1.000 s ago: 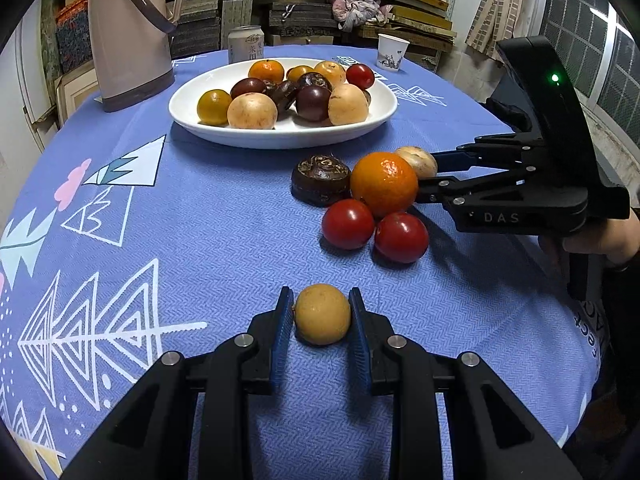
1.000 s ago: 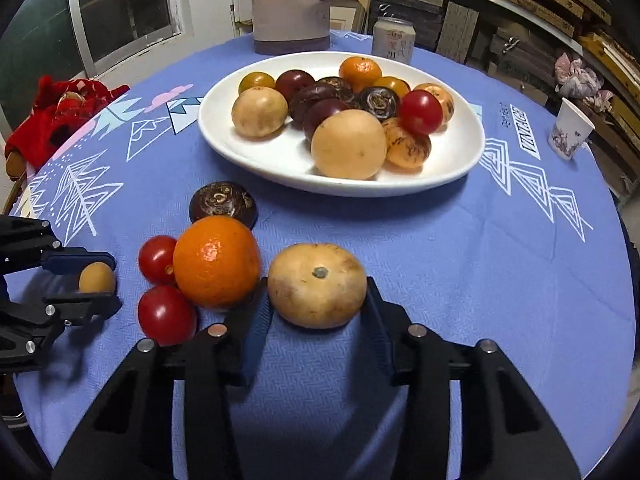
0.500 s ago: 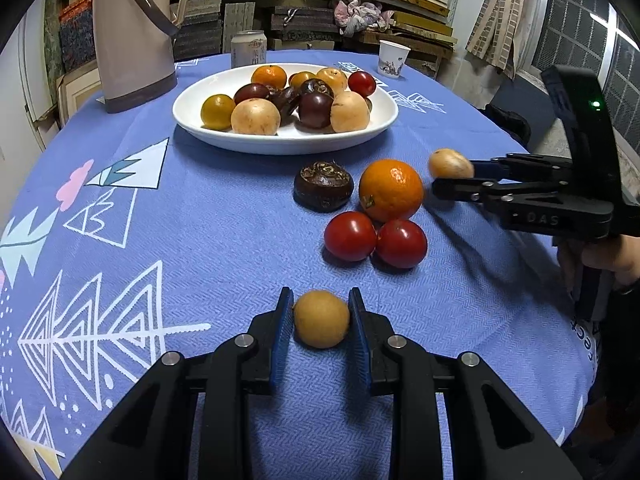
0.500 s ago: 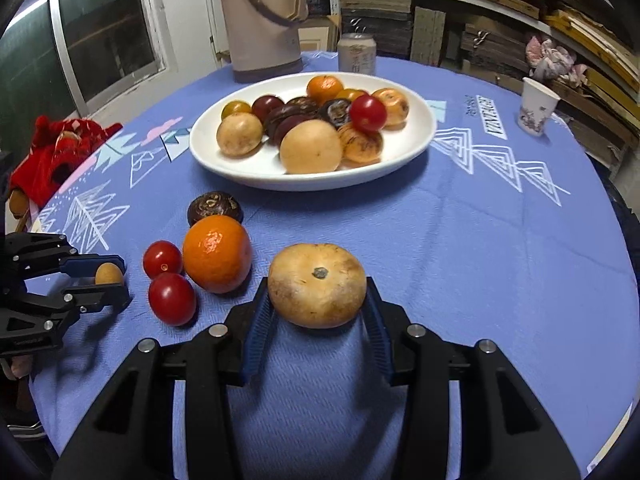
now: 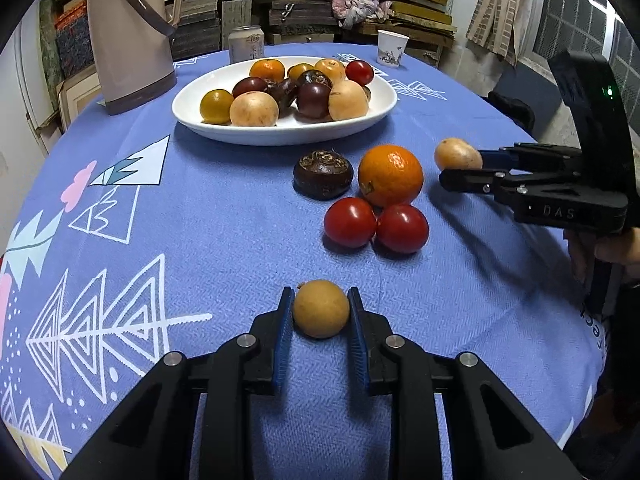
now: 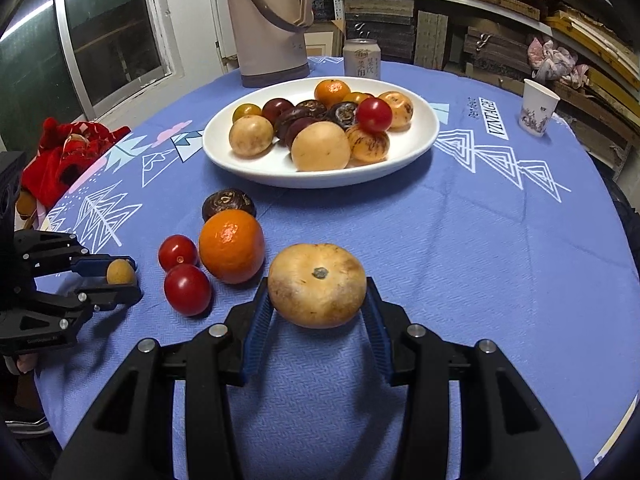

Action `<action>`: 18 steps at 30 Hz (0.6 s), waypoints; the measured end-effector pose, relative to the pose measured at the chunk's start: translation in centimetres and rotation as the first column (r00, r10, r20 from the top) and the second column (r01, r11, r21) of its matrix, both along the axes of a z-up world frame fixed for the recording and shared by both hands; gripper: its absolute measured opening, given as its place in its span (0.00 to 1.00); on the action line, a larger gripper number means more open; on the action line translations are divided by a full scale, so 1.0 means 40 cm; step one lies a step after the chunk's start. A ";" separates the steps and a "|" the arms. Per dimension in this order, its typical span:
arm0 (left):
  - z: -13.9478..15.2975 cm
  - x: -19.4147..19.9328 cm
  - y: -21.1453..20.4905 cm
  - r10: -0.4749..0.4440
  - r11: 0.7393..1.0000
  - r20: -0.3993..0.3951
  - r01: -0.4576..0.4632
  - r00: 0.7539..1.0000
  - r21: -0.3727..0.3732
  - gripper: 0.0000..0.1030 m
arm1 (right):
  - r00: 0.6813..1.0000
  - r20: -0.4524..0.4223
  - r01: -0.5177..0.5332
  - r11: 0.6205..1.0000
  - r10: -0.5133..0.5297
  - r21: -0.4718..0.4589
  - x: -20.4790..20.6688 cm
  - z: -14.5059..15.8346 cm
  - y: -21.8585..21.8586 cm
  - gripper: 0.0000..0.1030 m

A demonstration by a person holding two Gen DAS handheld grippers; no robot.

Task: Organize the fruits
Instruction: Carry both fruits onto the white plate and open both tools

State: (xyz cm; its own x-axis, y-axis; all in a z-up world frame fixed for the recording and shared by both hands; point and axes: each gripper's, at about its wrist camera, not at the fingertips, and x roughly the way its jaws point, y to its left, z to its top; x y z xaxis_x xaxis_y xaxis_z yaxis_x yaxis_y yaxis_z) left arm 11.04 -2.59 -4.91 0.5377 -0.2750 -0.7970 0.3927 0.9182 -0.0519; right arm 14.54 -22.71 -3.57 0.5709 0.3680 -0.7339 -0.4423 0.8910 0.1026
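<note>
A round table (image 6: 500,248) under a blue cloth printed with white triangle patterns. Near the far side sits a white oval plate (image 6: 420,144) heaped with fruit; behind it stand a beige thermos jug (image 6: 268,20) and a drink can (image 6: 361,58), with a paper cup (image 6: 536,108) off to the right. Nearer, directly on the cloth, an orange (image 6: 231,246), two cherry tomatoes (image 6: 187,289) and a dark water chestnut (image 6: 228,204) cluster together, touching.

Left gripper (image 5: 320,312) angled downward, jaws clamped on a small fruit, right gripper (image 6: 318,300) likewise angled down, jaws gripping a larger fruit
</note>
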 end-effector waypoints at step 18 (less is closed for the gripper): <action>0.109 0.028 0.019 0.033 0.999 0.116 -0.034 0.993 0.006 0.26 | 0.998 0.068 -0.008 1.000 0.006 0.025 -0.029 0.065 0.003 0.42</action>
